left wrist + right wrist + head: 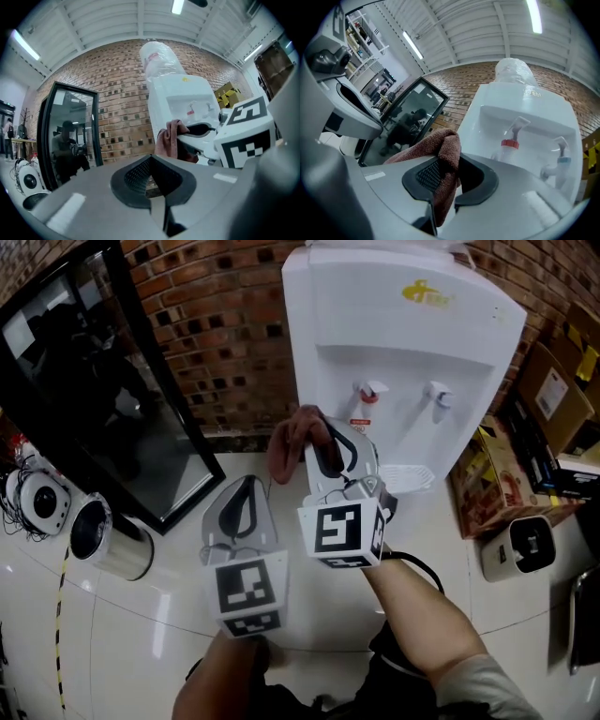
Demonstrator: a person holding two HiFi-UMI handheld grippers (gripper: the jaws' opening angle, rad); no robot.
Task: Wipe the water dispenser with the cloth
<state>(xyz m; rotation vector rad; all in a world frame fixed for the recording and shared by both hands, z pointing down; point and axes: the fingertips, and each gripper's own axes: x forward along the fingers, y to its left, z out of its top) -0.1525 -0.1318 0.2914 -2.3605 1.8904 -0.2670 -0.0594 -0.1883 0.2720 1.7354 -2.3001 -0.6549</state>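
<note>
The white water dispenser stands against the brick wall, with a red tap and a blue tap. My right gripper is shut on a reddish-brown cloth, held just in front of the dispenser's lower left front. In the right gripper view the cloth hangs bunched between the jaws, and the dispenser fills the view ahead. My left gripper is lower left of the right one, shut and holding nothing. Its own view shows the cloth and the dispenser beyond.
A black-framed mirror leans on the brick wall at left. A metal cylinder and a white round device with cables sit on the glossy floor. Cardboard boxes and a small white appliance crowd the right side.
</note>
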